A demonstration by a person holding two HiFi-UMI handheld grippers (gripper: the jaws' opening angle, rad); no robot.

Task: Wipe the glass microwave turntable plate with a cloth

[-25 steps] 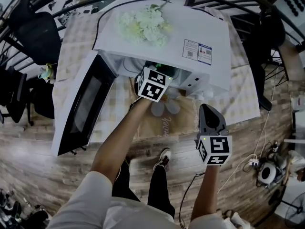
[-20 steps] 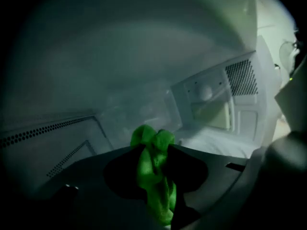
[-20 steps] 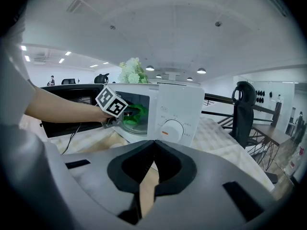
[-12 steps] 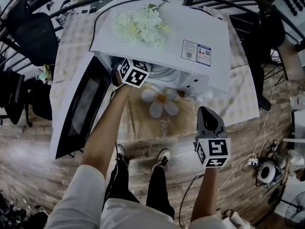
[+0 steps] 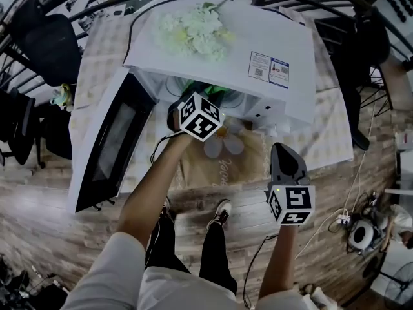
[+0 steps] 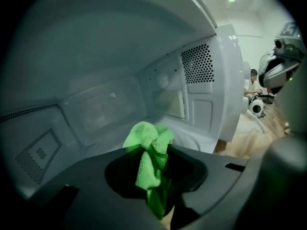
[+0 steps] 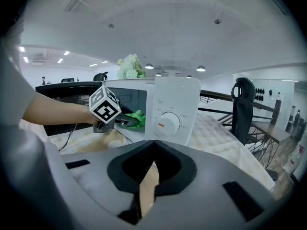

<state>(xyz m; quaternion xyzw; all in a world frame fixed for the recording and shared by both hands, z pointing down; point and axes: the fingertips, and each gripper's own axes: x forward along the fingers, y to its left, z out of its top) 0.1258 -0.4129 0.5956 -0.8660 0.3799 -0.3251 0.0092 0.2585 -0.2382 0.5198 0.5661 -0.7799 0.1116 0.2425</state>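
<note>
The white microwave [image 5: 258, 44] stands with its door [image 5: 106, 148] swung open to the left. My left gripper [image 5: 205, 101] reaches into the cavity, shut on a bunched green cloth [image 6: 149, 163]. The cloth [image 7: 136, 120] also shows from the side, at the cavity mouth beside my left gripper [image 7: 122, 121]. Just past the cloth a pale curved rim on the cavity floor looks like the glass turntable plate [image 6: 192, 139]; most of it is hidden by the jaws. My right gripper [image 5: 286, 163] hangs shut and empty in front of the table, right of the microwave's dial panel [image 7: 171, 120].
White artificial flowers [image 5: 192, 30] lie on top of the microwave. A tan mat with a daisy print [image 5: 226, 157] covers the checked tablecloth [image 5: 329, 134] before the oven. Office chairs [image 5: 45, 47] and a metal railing ring the table; a black cable [image 5: 158, 147] trails from the left hand.
The left gripper swung left across the cavity with the cloth, then came back toward the right. The right gripper has stayed put.
</note>
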